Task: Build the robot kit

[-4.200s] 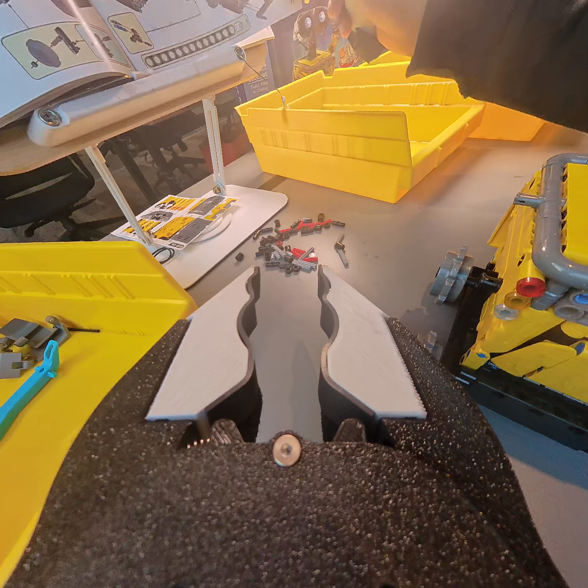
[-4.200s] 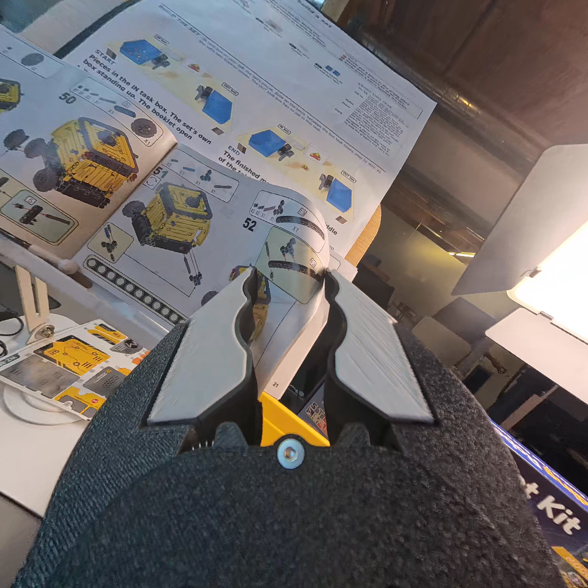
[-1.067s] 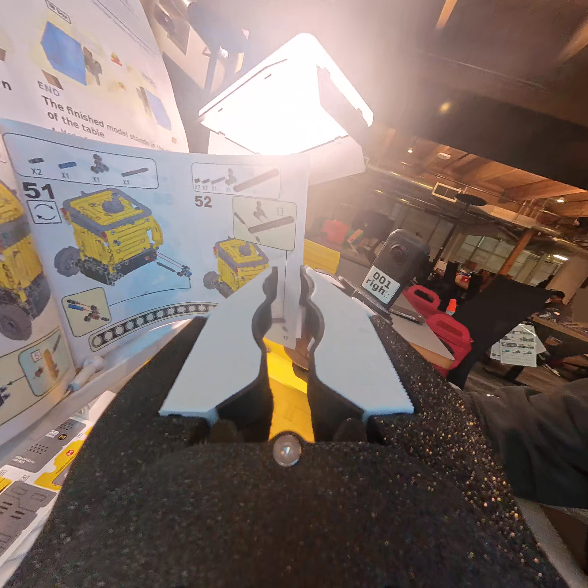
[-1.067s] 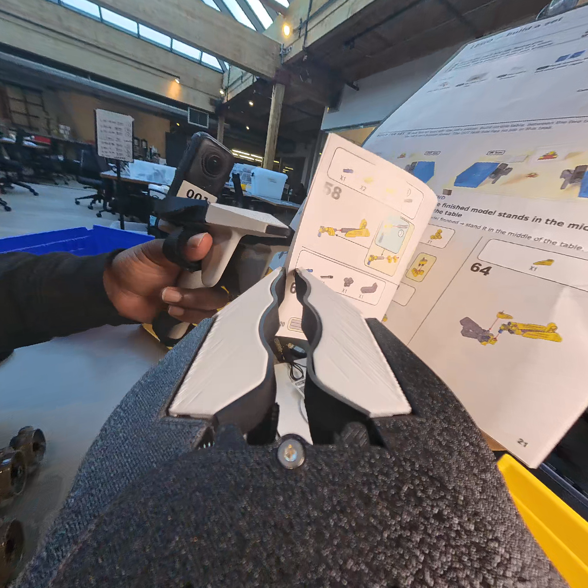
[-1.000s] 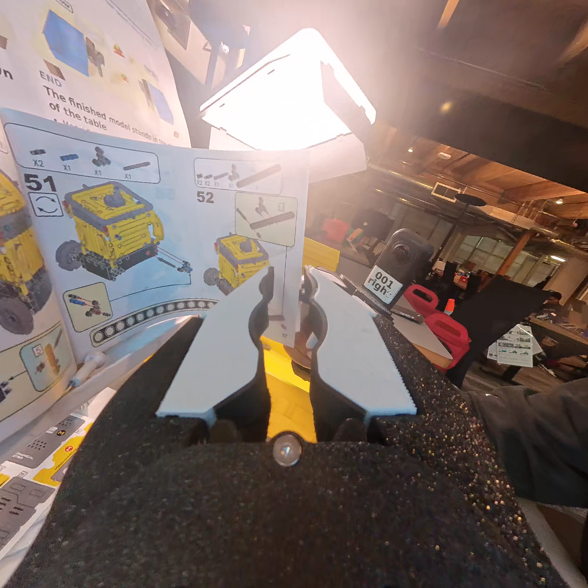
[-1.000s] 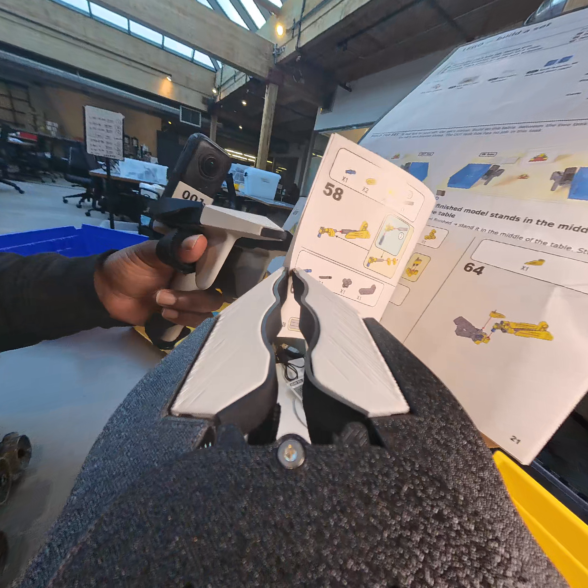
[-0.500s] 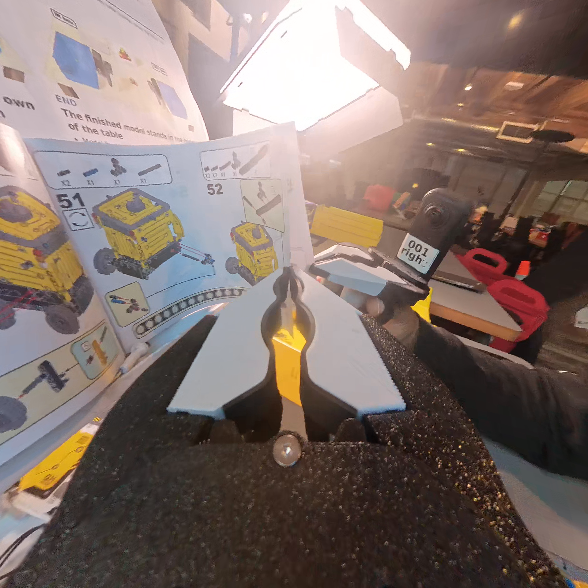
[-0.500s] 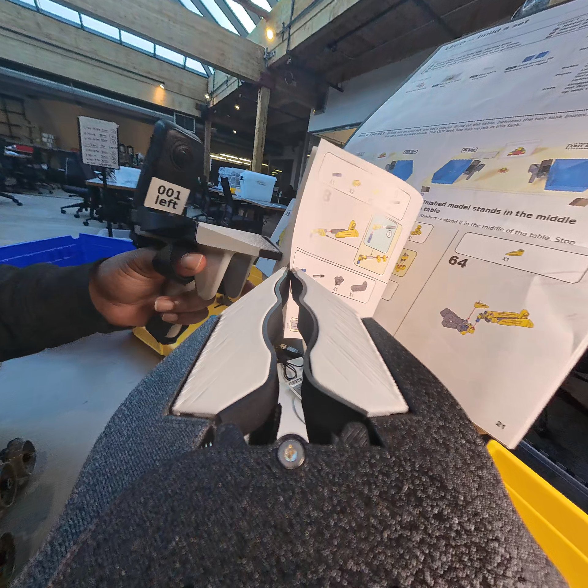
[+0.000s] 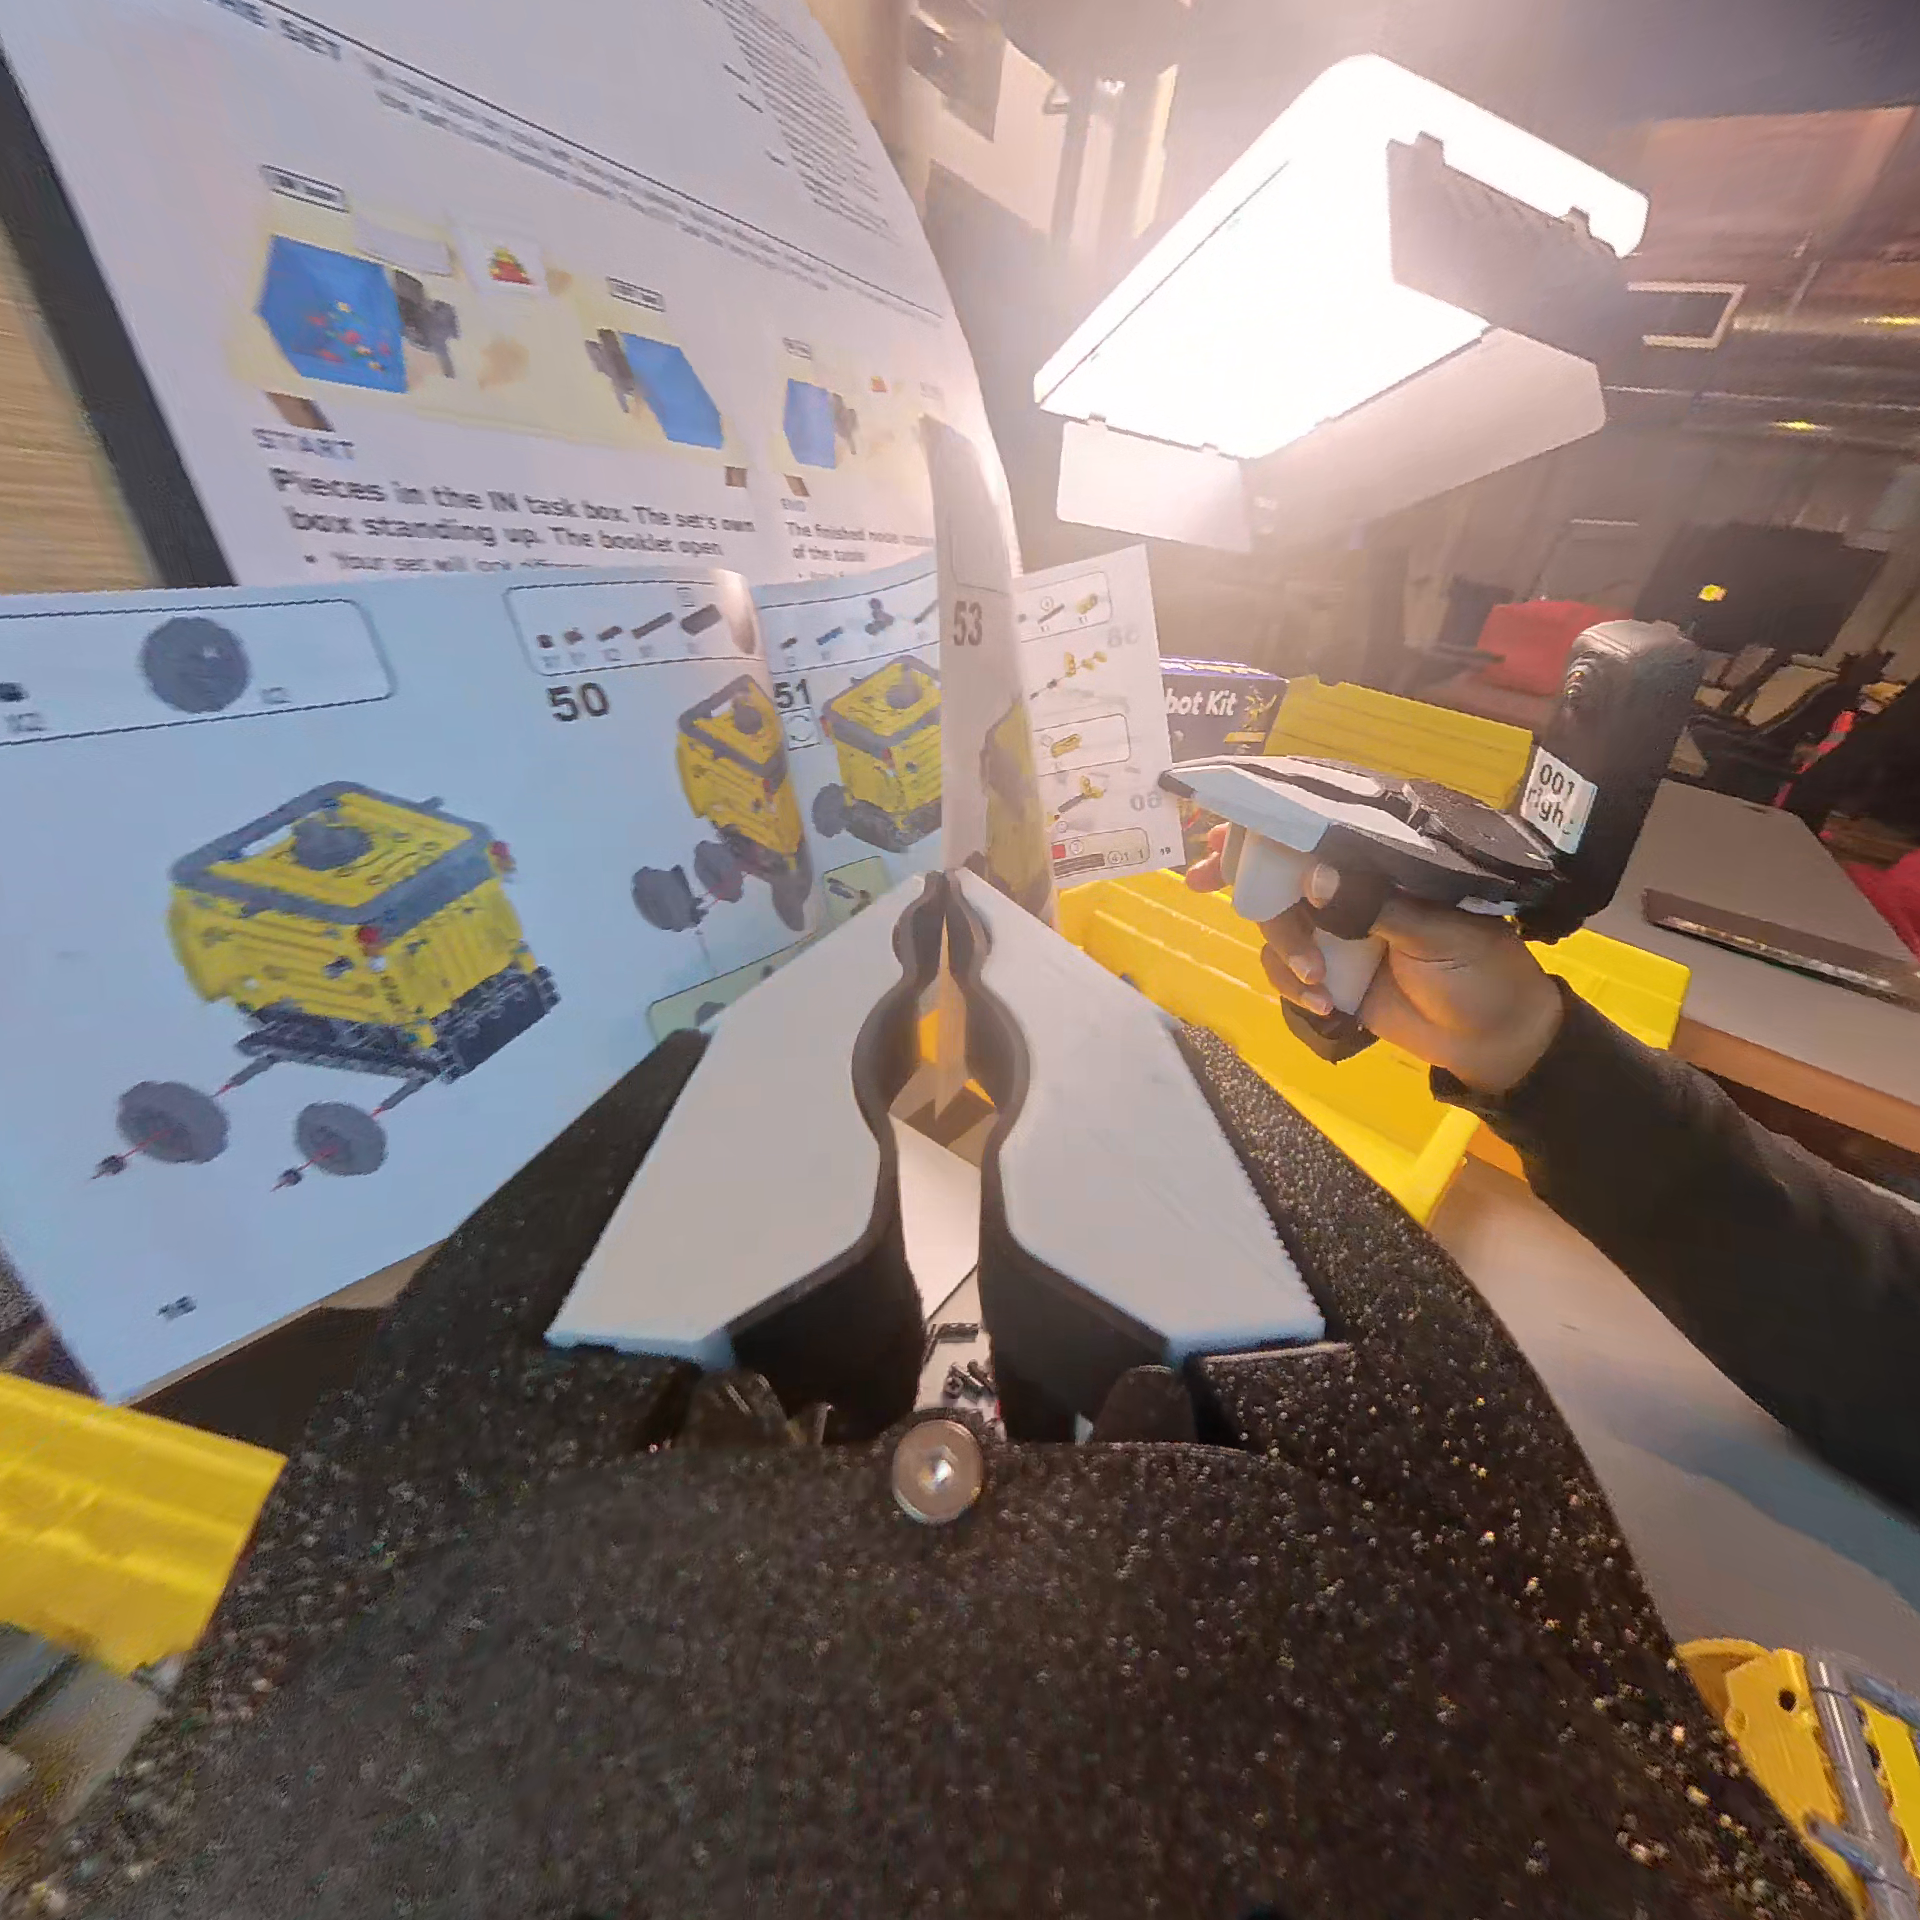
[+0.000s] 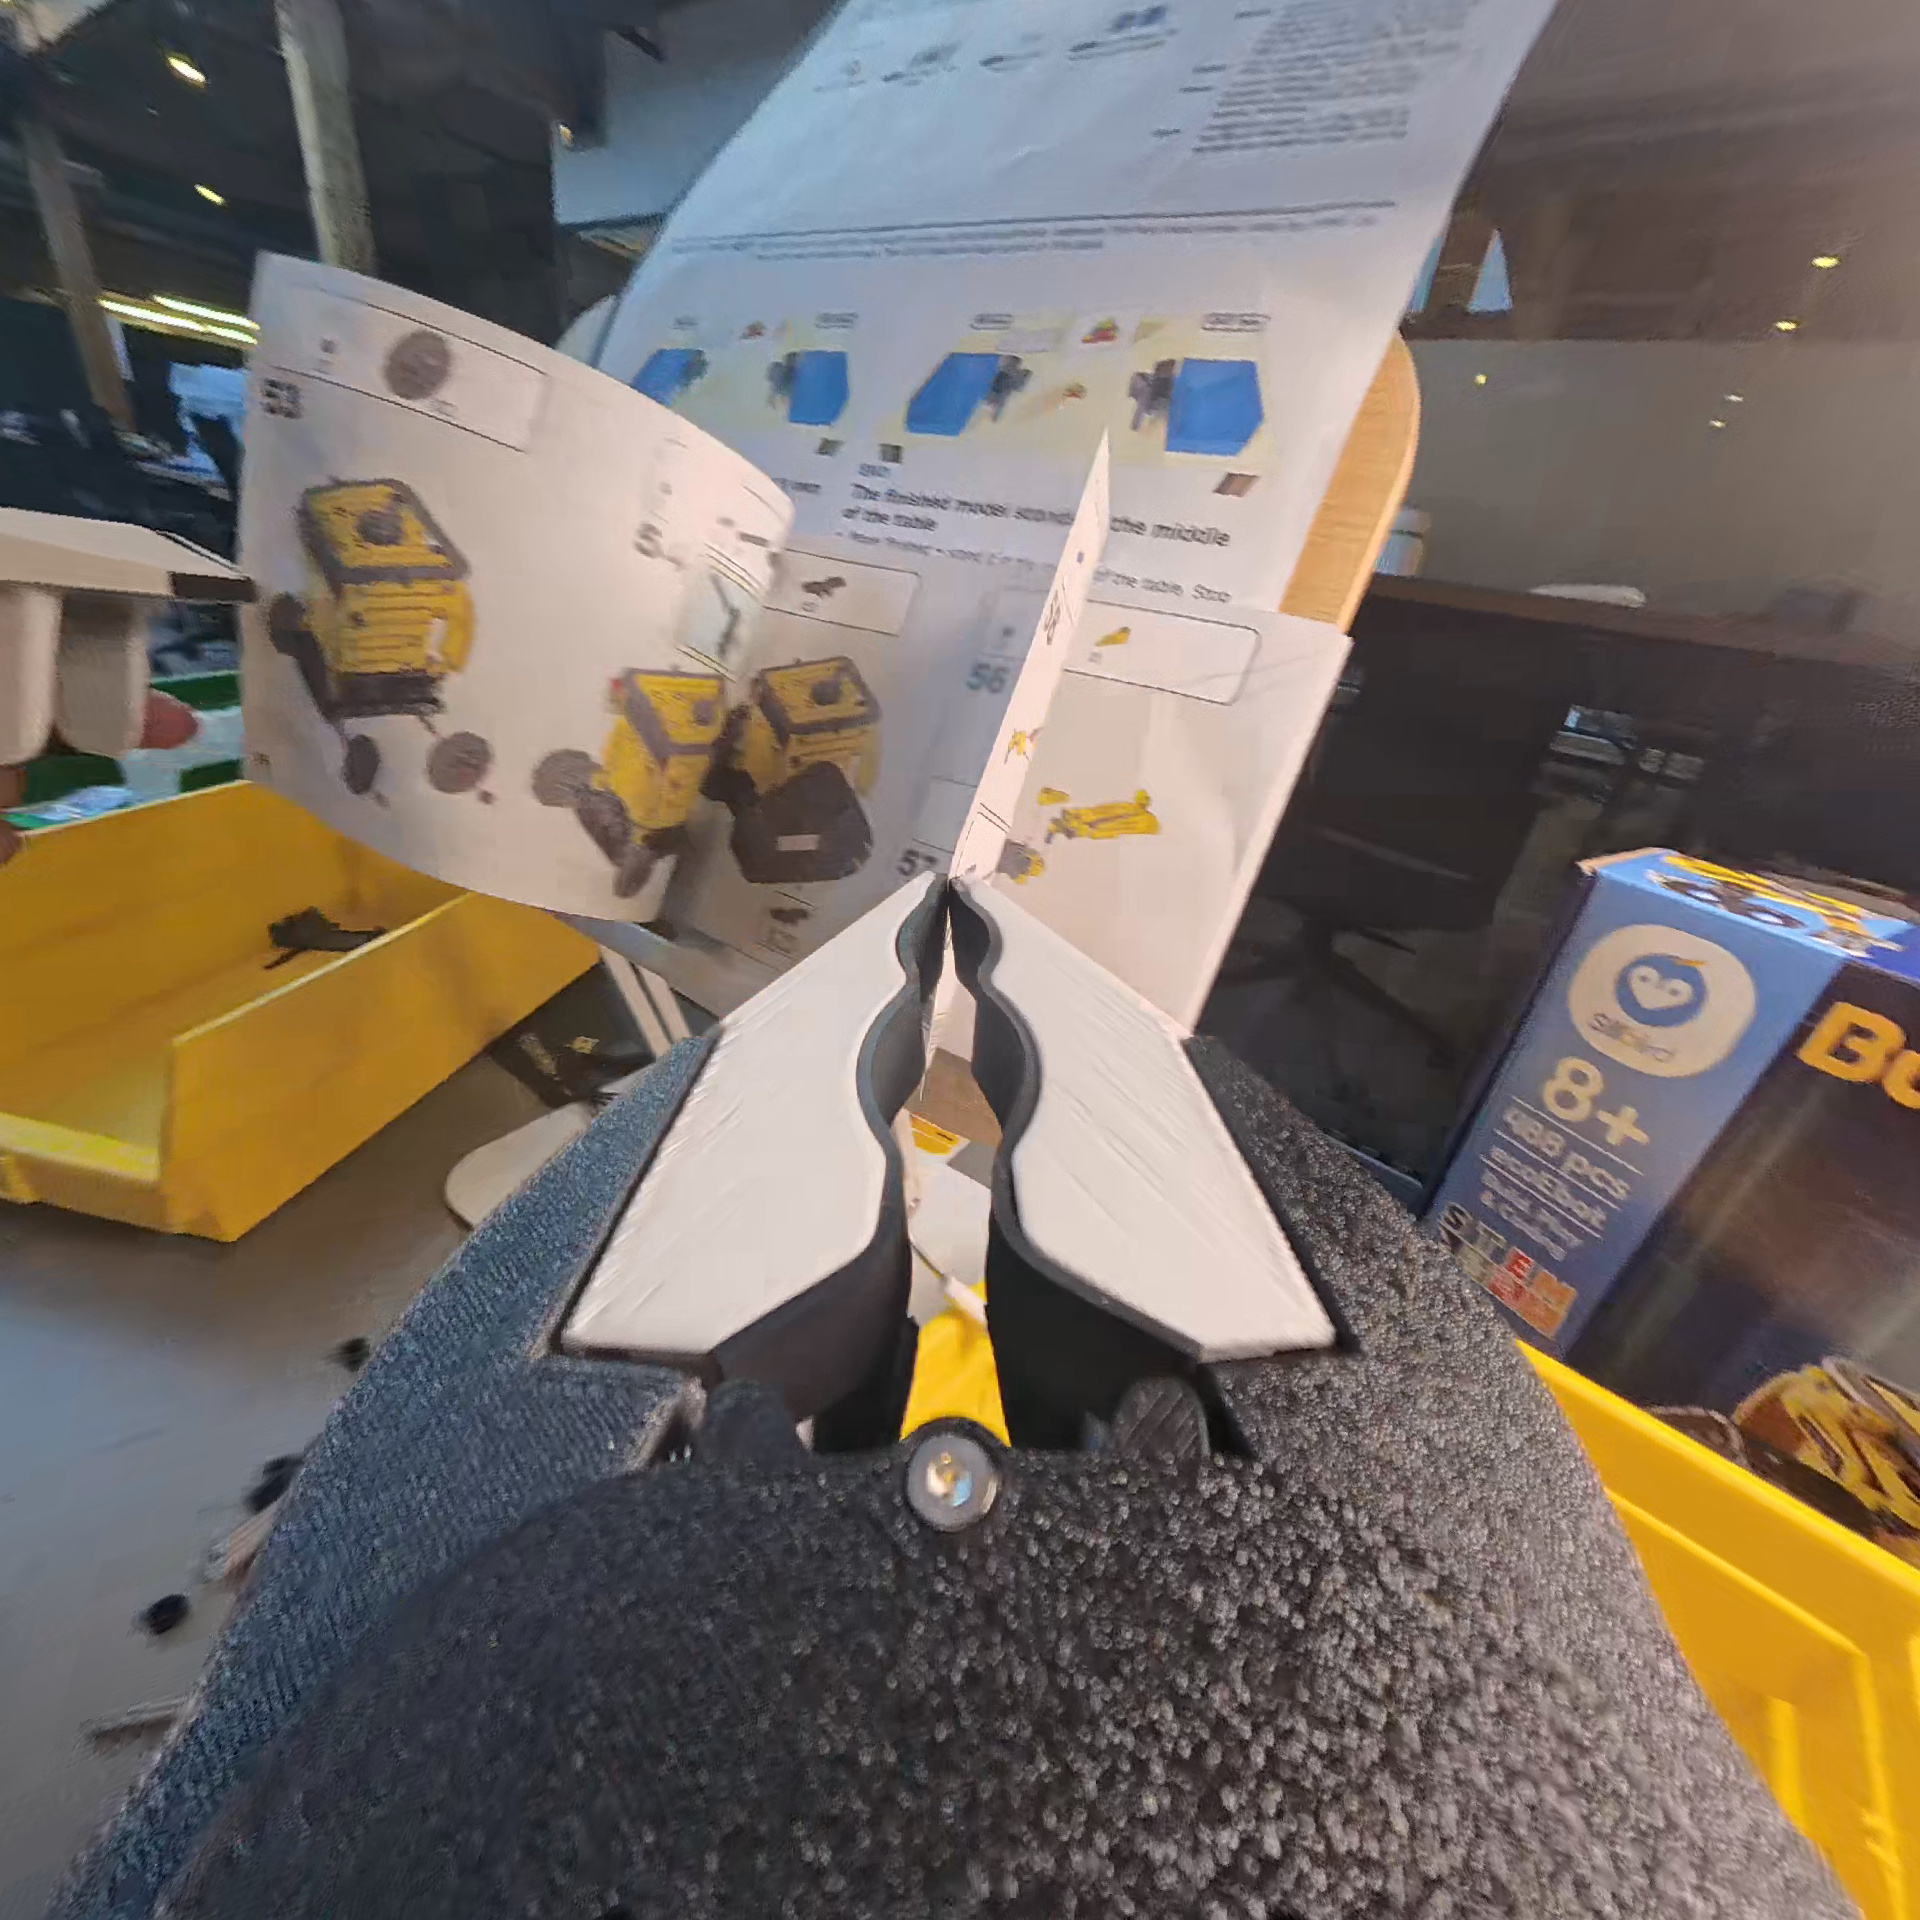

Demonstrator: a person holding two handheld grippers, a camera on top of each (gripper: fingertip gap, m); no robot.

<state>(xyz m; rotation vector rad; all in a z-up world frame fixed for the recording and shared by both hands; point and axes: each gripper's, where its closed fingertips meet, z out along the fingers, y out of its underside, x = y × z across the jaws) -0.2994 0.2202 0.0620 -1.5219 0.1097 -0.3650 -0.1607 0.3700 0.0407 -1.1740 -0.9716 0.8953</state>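
Grey worktop (image 10: pixel 125 1382) under a bright lamp panel (image 9: pixel 1320 312): left gripper (image 9: pixel 948 902), empty a moment ago, now pinches a booklet page (image 9: pixel 982 727) edge-on, right gripper (image 10: pixel 948 896) likewise clamped on another page (image 10: pixel 1060 665), both leaves lifted off the propped booklet (image 9: pixel 312 831).

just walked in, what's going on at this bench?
A person holds a gripper in each hand and is working an open instruction booklet propped on a stand. The left gripper is shut on the edge of one upright page; the right gripper is shut on another page. Yellow bins and a blue kit box sit around it.
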